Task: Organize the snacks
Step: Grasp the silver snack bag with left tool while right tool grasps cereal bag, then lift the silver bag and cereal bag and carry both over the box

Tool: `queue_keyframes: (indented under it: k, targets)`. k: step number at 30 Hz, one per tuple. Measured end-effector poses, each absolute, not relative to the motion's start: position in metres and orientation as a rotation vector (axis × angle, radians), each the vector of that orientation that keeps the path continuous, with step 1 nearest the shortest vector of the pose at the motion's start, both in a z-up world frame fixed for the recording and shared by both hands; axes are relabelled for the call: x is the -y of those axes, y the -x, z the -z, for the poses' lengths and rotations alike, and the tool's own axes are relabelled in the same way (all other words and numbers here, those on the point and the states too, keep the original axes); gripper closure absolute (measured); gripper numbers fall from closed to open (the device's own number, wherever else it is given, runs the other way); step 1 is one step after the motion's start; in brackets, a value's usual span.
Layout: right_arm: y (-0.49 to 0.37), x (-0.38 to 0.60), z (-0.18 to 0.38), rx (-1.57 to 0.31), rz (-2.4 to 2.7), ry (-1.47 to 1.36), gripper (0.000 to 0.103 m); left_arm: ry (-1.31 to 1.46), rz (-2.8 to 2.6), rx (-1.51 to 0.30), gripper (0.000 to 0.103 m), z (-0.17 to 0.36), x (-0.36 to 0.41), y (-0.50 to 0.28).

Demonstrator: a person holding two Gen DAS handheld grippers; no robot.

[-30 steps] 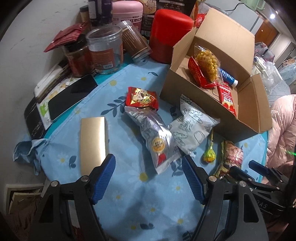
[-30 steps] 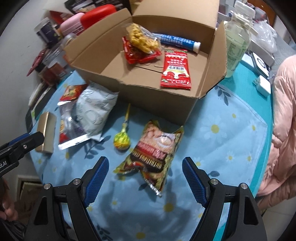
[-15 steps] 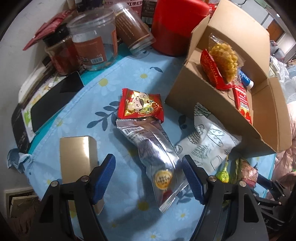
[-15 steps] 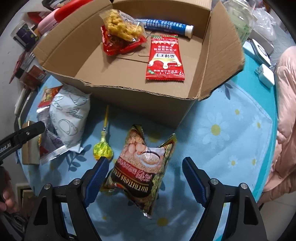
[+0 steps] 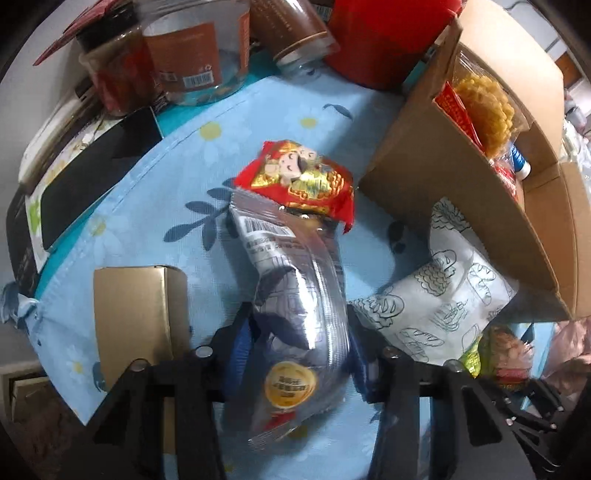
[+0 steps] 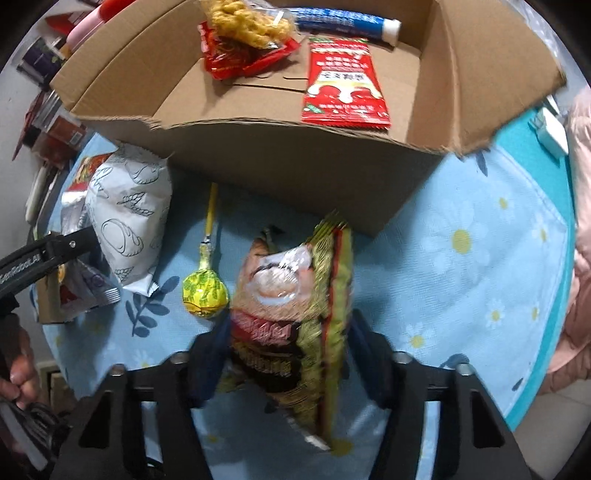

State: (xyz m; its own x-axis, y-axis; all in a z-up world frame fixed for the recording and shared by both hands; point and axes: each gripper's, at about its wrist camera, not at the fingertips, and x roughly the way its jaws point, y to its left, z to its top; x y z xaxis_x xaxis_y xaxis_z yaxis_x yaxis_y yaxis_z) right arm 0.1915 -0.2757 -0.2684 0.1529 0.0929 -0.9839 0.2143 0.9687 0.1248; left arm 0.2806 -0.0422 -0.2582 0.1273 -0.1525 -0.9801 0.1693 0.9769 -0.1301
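My left gripper point(image 5: 299, 354) is shut on a silver snack packet point(image 5: 295, 295) that lies on the blue flowered cloth; a red and gold packet point(image 5: 303, 177) lies just beyond it. My right gripper point(image 6: 284, 354) is shut on a green and brown snack bag point(image 6: 291, 314) in front of the open cardboard box point(image 6: 295, 147). The box holds a yellow snack bag point(image 6: 243, 18), a red sachet point(image 6: 343, 85) and a blue tube point(image 6: 343, 20). A white bread packet point(image 5: 436, 295) and a yellow lollipop point(image 6: 203, 291) lie between the grippers.
A gold box point(image 5: 136, 317) lies left of the left gripper. Jars point(image 5: 184, 48), a red canister point(image 5: 384, 37) and a black phone point(image 5: 96, 173) crowd the back left. The box wall point(image 5: 443, 192) stands close on the right. A pink jacket point(image 6: 576, 258) is at the table's right edge.
Both grippers moved forward and down and closed, the left on the silver packet and the right on the green and brown bag, which now stands squeezed on edge.
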Motion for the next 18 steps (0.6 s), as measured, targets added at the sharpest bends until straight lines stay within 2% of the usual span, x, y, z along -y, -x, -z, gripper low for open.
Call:
queue_keyframes:
  k: [4,15,18]
  targets:
    - [-0.191,0.268,0.268,-1.415,0.044,-0.253,0.056,-0.039,0.260,-1.430,0.062,0.255,0.043,-0.275]
    - [-0.171,0.251,0.269,-1.443,-0.017,-0.206,0.057,-0.098,0.337,-1.466,0.072,0.247,0.044,-0.217]
    - [-0.161,0.245,0.269,-1.448,-0.029,-0.193,0.057,-0.117,0.362,-1.470,0.072,0.247,0.046,-0.200]
